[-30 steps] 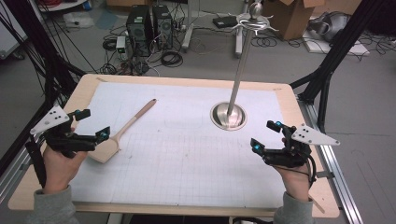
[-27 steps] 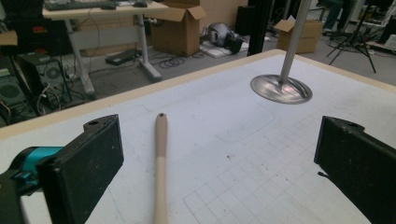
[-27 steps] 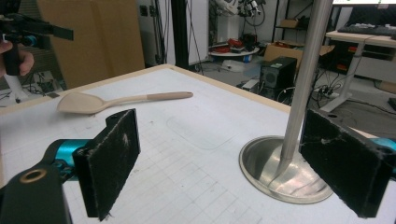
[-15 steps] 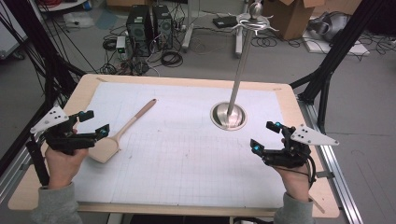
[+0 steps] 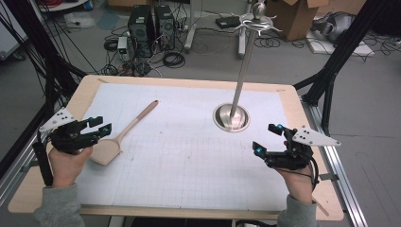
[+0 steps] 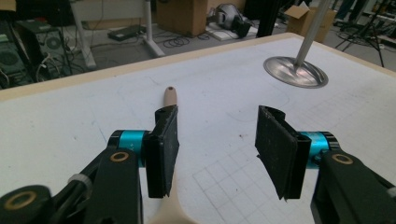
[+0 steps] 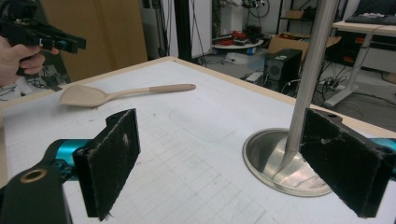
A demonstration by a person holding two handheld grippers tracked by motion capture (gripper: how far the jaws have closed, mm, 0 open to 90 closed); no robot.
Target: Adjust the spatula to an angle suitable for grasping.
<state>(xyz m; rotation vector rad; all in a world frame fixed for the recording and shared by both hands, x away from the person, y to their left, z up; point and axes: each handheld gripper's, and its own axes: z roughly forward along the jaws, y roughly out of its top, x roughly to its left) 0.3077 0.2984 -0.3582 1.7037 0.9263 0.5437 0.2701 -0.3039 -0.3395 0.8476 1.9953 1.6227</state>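
The wooden spatula point(image 5: 120, 135) lies flat on the white gridded sheet point(image 5: 189, 161) at the left of the worktop point(image 5: 189, 81), blade towards the person and handle running away and to the right, towards the middle of the sheet. The left gripper point(image 5: 97, 128) hovers just above the blade end, jaws wide apart and gripping nothing. From the left gripper view, the handle point(image 6: 170, 97) runs out past the inner edge of one jaw, not down the middle of the gap, so to my eye the gripper is lined up for a grab but not yet centred over it. That placement makes sense if the left hand point(image 5: 66, 163) means to pick the spatula up by its neck, where blade narrows to handle.

The right gripper point(image 5: 267, 138) sits well apart at the right side, also open and empty, near the round base of the steel stand point(image 5: 231, 117). The stand's pole rises to a ring of hooks up top, which looks like the place a utensil would hang; I'd guess the right hand point(image 5: 298, 182) waits there for that reason. In the right gripper view the pole point(image 7: 312, 70) stands between the jaws but farther off, not touched.

I can read no brand, label or writing on the spatula, stand or sheet.
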